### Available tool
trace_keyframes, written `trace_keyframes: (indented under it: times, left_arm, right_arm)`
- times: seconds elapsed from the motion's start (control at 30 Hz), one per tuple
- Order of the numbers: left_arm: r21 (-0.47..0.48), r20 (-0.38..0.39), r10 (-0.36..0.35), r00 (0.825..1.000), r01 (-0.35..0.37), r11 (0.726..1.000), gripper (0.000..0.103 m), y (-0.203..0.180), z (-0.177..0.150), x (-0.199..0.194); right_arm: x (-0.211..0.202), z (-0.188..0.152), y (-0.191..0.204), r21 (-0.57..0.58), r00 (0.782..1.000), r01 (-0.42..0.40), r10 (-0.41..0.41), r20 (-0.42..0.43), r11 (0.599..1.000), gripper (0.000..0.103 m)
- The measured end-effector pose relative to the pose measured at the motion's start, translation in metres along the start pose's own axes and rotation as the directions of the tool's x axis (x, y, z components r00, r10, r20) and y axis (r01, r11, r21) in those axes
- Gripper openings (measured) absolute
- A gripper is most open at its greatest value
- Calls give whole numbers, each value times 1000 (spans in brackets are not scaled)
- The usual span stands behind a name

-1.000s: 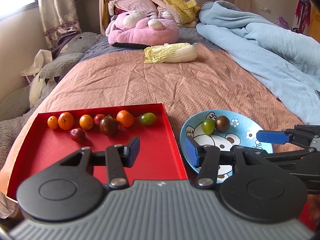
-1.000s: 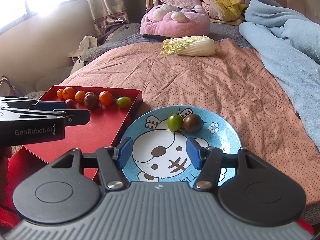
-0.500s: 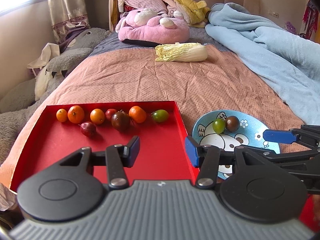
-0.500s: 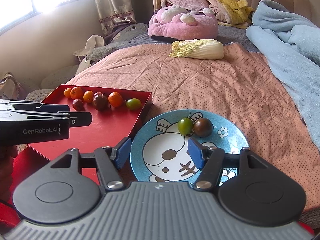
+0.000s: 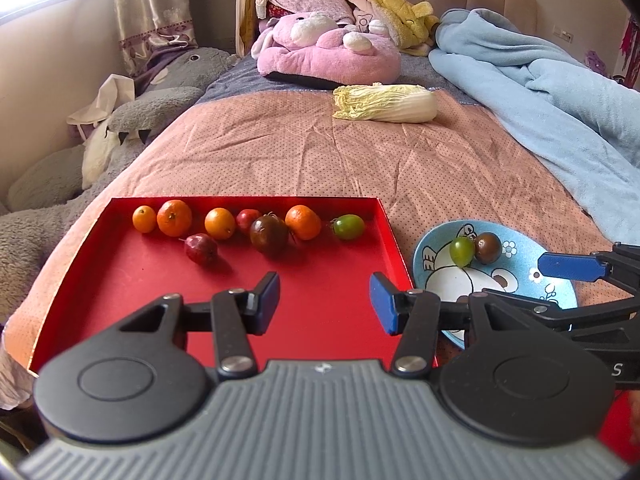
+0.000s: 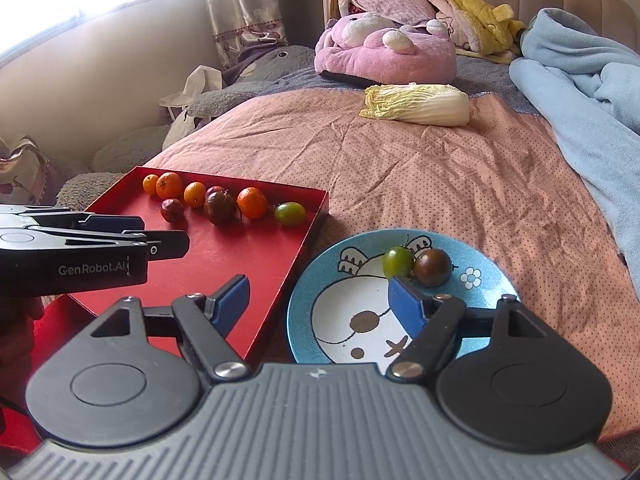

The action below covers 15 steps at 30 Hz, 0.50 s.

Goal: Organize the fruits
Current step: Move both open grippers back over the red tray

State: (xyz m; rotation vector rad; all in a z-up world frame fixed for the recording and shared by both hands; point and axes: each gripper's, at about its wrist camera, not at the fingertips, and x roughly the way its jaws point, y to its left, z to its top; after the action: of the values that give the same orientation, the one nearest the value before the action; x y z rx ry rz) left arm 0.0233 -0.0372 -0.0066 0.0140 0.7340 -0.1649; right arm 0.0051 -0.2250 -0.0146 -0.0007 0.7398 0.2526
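Opening right tool (image 6: 318, 306) empty, green tomato (image 6: 398, 262) just beyond.

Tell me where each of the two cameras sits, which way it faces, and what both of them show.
Left wrist: rides on the left claw, angled down across the bed at the red rectangular tray; its own open fingers show, plus the right claw entering from the right.
Right wrist: rides on the right claw, angled down at the blue cartoon-bear plate; its empty fingers show, jaws opening, plus the left claw entering from the left.
Shared: tray, plate with a green tomato and a dark brown tomato, pale napa cabbage, pink plush toy.
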Motion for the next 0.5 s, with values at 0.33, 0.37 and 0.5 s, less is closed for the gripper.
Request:
trace_keyframes:
  times: [0.33, 0.37, 0.5]
  left_arm:
    - [-31, -7, 30, 1000, -30, 999, 53, 18, -2, 1]
    - [-34, -7, 33, 999, -33, 999, 53, 20, -3, 1]
    - [-49, -12, 43, 999, -44, 998, 53, 28, -4, 2]
  right_arm:
    - [11, 8, 15, -16, 1000, -24, 23, -8, 1000, 89]
    - [13, 9, 16, -15, 1000, -26, 26, -10, 1000, 89]
    - [18, 10, 22, -23, 999, -36, 35, -15, 999, 89]
